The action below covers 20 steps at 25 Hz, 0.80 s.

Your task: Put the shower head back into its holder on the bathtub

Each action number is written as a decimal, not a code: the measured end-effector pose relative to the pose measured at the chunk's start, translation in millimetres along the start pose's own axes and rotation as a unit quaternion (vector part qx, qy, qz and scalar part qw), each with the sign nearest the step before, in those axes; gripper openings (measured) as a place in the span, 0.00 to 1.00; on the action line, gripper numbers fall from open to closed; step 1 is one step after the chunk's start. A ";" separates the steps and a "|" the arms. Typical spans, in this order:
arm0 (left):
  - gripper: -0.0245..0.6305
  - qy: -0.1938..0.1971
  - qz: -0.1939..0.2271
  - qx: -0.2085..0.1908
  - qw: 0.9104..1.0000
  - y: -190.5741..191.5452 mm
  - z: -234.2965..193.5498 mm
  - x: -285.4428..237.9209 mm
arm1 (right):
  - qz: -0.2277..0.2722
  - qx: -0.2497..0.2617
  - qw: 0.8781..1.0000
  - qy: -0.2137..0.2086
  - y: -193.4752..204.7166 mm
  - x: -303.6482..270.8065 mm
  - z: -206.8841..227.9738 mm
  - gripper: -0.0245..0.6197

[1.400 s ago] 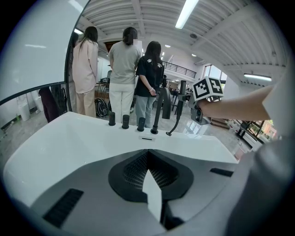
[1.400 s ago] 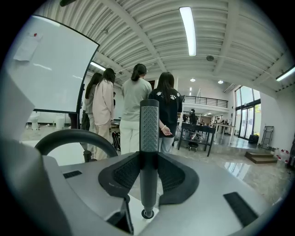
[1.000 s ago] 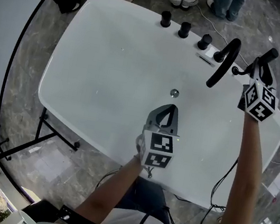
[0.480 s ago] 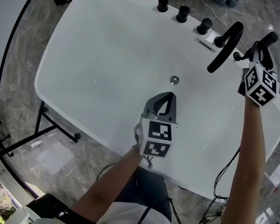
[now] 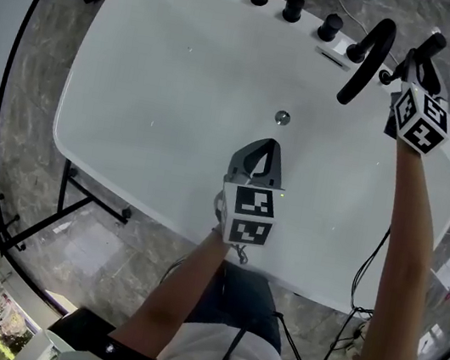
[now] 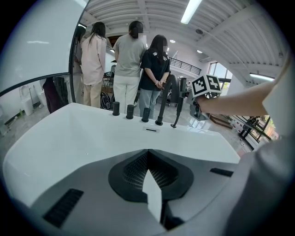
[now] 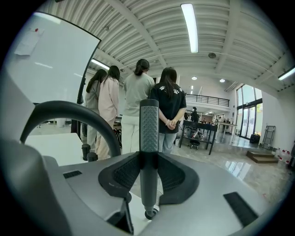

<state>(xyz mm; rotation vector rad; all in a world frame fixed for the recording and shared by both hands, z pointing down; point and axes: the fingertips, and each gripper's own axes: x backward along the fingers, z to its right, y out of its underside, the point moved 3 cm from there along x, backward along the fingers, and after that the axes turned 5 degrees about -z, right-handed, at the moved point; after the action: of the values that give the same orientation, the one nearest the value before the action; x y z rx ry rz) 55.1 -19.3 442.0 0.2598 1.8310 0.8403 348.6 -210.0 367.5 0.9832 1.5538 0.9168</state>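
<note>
The black shower head (image 7: 149,133) stands upright between my right gripper's (image 7: 149,159) pads, which press on its shaft. Its lower end meets a small round holder (image 7: 150,214) on the tub's rim. In the head view that gripper (image 5: 414,72) is at the white bathtub's (image 5: 182,81) far right corner, beside the shower head (image 5: 436,41) and the arched black faucet (image 5: 367,58). My left gripper (image 5: 269,146) hovers over the tub's basin near the front rim, shut and empty, its tips (image 6: 148,154) meeting. From there the shower head (image 6: 177,108) shows far off.
Three black knobs (image 5: 293,6) line the far rim left of the faucet. A drain (image 5: 283,117) sits in the basin. A black metal frame (image 5: 75,200) carries the tub on a marble floor. Several people (image 6: 129,60) stand behind the tub. Cables (image 5: 363,277) hang at the right.
The head view has shifted a little, so the tub sits higher in the picture. Both grippers keep their places relative to the tub.
</note>
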 end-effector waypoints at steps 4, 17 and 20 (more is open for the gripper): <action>0.03 0.001 -0.003 0.003 1.000 4.5 -1.1 -2.5 | -0.002 0.004 1.000 -0.002 4.0 -3.0 -2.3 0.23; 0.03 0.002 -0.009 0.023 1.000 23.6 -4.9 -14.1 | 0.003 0.011 1.000 -0.003 14.6 -7.9 -3.6 0.23; 0.03 0.005 -0.013 0.030 0.999 28.3 -3.6 -12.4 | 0.007 0.009 1.000 -0.003 16.9 -4.3 -1.7 0.23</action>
<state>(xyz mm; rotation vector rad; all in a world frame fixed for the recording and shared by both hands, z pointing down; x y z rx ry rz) 51.4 -6.9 470.3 0.2698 1.8667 0.7704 349.8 -207.8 384.8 1.0088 1.5548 0.9111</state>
